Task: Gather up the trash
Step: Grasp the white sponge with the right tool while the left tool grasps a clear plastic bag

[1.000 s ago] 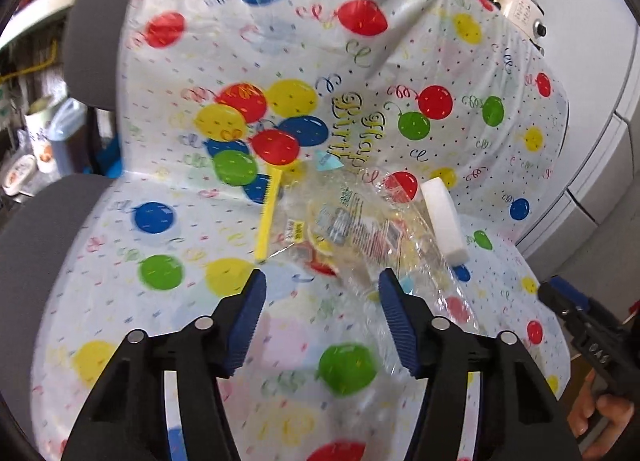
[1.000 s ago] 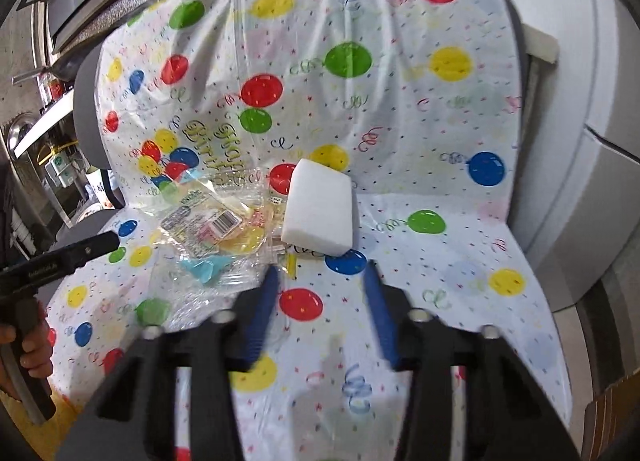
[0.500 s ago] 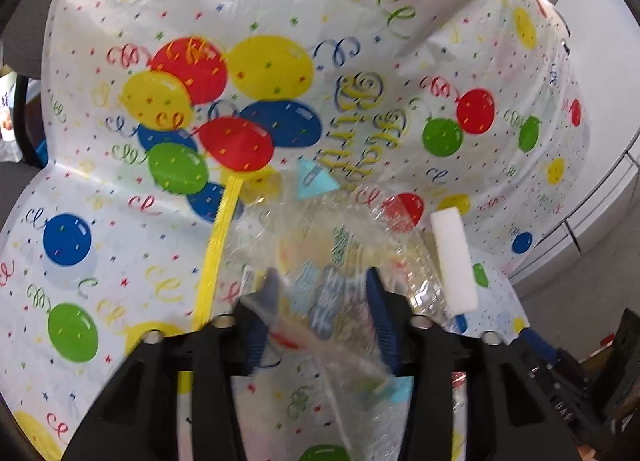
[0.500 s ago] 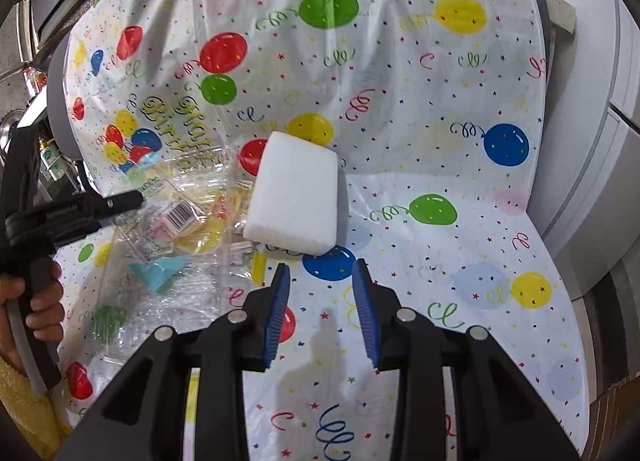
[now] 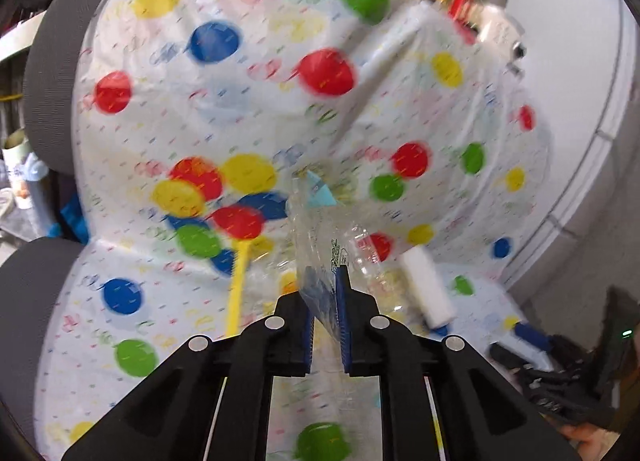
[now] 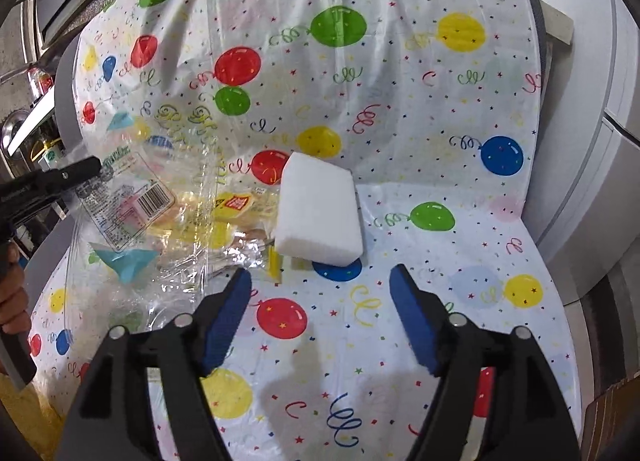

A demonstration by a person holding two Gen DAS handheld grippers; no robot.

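One clear plastic wrapper [image 5: 320,261], printed with a barcode label and pale blue triangles, pinched by an edge in the left gripper [image 5: 325,301]; jaws just closed onto it, film standing up between the blue pads. In the right wrist view, same wrapper [image 6: 132,213] spread crumpled over the left half of the seat, its upper edge drawn toward the black tip of the left gripper [image 6: 84,171]. One white foam block [image 6: 320,217] just right of the wrapper, lying flat mid-seat, near edge overhanging a blue balloon print. One yellow stick [image 5: 236,293] lying left of the wrapper, partly under it. One balloon-print sheet [image 6: 440,101] draped over one grey chair [image 5: 48,73], covering seat and backrest. Right gripper [image 6: 320,285] just opened wide, nothing between the pads, hovering short of the block. Bare sheet open on the seat's right half and front. White cabinet fronts [image 6: 600,141] close along the chair's right edge; cluttered shelves [image 5: 24,181] beyond its left edge.
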